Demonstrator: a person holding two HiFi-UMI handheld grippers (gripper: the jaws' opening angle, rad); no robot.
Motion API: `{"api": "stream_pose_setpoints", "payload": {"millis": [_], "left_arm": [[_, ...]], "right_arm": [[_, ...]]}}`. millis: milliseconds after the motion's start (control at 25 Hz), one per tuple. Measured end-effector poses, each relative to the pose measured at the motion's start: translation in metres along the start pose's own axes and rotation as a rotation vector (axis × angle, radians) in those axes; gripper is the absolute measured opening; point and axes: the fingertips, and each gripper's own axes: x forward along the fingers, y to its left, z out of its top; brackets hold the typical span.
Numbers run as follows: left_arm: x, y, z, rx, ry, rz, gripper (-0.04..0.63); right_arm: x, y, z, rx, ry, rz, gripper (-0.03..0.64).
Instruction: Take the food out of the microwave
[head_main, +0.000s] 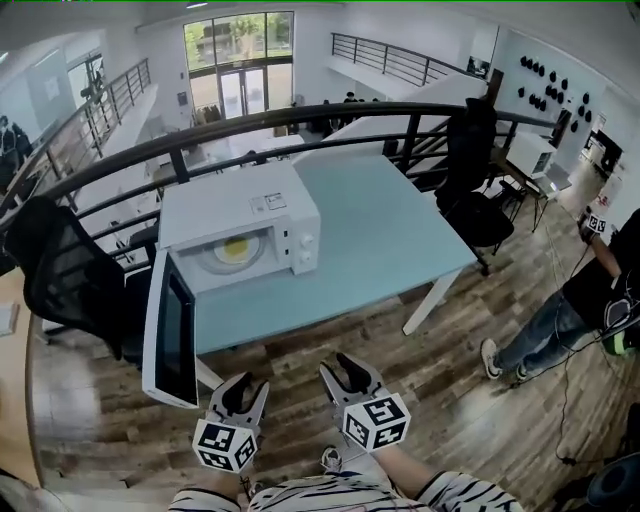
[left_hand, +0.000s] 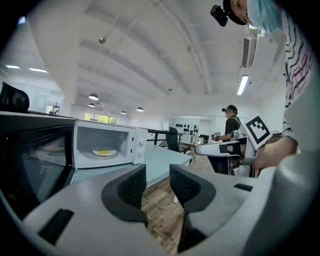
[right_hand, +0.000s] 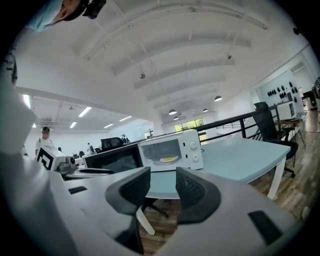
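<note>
Microwave (head_main: 262, 212) door (head_main: 166, 328) open, food plate (head_main: 234, 250) sitting inside. My left gripper (head_main: 250, 386) and right gripper (head_main: 346, 372): jaws apart, nothing held, well short of it. Reach and pull-out remain.

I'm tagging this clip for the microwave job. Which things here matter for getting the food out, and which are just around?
Part of the job:
microwave
its open door
plate of yellow food inside
left claw and right claw, both open and empty

Just around:
table under the microwave
black chair
railing
person standing at the right
</note>
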Motion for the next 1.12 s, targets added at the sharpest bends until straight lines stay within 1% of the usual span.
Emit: {"api": "stream_pose_setpoints", "payload": {"millis": [240,480,680,800,920,1120], "left_arm": [[0.017,0.002,0.002,-0.04,-0.038,0.123,0.124],[0.032,0.018,0.006,-0.057,-0.057,0.187,0.124],[0.052,0.04,0.009,-0.088,-0.071,0.219,0.124],[0.067,0.057,0.014,-0.094,-0.078,0.218,0.124],[0.081,0.078,0.018,-0.096,-0.077,0.221,0.124],[0.106,0.12,0.014,-0.121,-0.074,0.245,0.124]], "right_arm": [[0.014,-0.021,0.006,-0.014,0.017,0.088,0.152],[0.037,-0.035,0.009,0.005,0.02,0.115,0.152],[0.065,-0.041,0.014,0.018,0.016,0.12,0.152],[0.087,-0.044,0.018,0.016,0.016,0.12,0.152],[0.111,-0.047,0.02,0.023,0.017,0.114,0.152],[0.158,-0.051,0.021,0.046,0.022,0.119,0.152]]}}
